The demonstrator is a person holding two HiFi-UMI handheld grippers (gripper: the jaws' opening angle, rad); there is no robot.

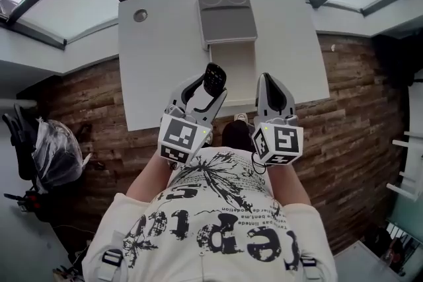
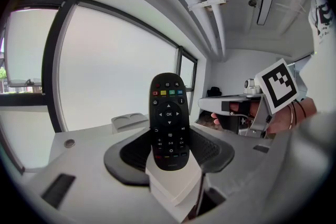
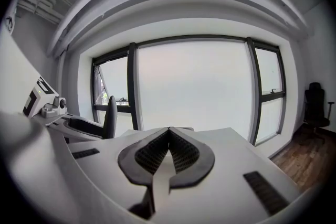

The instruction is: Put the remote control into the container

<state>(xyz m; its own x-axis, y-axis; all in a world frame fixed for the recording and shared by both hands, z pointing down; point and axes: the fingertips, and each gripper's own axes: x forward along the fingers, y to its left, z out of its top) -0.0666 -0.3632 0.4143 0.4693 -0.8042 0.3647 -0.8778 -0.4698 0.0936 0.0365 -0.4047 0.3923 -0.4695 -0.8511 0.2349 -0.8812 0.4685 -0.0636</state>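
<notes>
A black remote control (image 1: pixel 214 79) stands between the jaws of my left gripper (image 1: pixel 210 88), which is shut on its lower end. In the left gripper view the remote control (image 2: pixel 168 118) points upward with its buttons facing the camera, in the left gripper (image 2: pixel 169 150). The container (image 1: pixel 232 69), an open pale box with a grey lid (image 1: pixel 227 13) lying behind it, sits on the white table (image 1: pixel 158 56) just ahead of both grippers. My right gripper (image 1: pixel 266 80) hangs beside the left one, shut and empty; its jaws meet in the right gripper (image 3: pixel 169 135) view.
A round grommet hole (image 1: pixel 140 15) marks the table's far left. On the wooden floor to the left are a dark office chair and a bag (image 1: pixel 56 155). Windows surround the table. Another chair (image 3: pixel 315 107) stands at the right wall.
</notes>
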